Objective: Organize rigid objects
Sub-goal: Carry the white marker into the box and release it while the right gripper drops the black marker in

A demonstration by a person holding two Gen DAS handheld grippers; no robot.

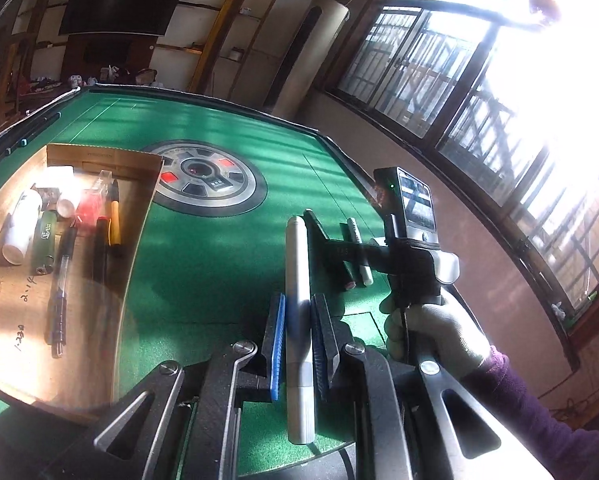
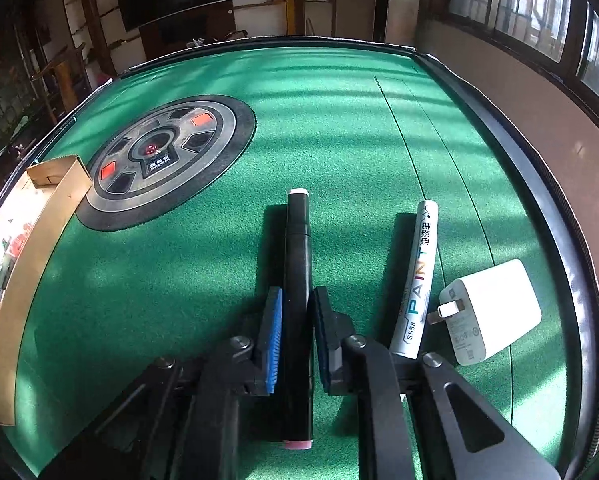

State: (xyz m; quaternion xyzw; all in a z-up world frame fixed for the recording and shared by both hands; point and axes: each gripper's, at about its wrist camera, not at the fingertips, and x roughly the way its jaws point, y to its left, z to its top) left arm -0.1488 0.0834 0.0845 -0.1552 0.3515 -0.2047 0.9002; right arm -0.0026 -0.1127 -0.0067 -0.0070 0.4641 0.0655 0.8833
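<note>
The left gripper [image 1: 299,344] is closed on a silver pen [image 1: 298,320], which stands along the fingers and is lifted above the green counter [image 1: 219,248]. Only the left wrist view shows the cardboard tray [image 1: 135,164] at the left edge of the counter with its content: a white tube [image 1: 21,226], a green lighter [image 1: 43,242], a clear pen [image 1: 59,292], an orange pen [image 1: 114,216] and a red transparent item [image 1: 87,208]. This view shows also the right gripper from outside, held by a gloved hand [image 1: 431,332] near the right edge, but its fingertips are hidden there.

The right wrist view shows what that view cannot: the right gripper [image 2: 297,332] is clamped on a black marker [image 2: 298,280] with pink ends, lying on the counter. Just beside it, to the right, lies a white paint marker [image 2: 415,280], and a white charger [image 2: 495,312] lies near the right edge, its prongs close to the paint marker. The round panel [image 2: 167,152] sits in the centre of the counter.
</note>
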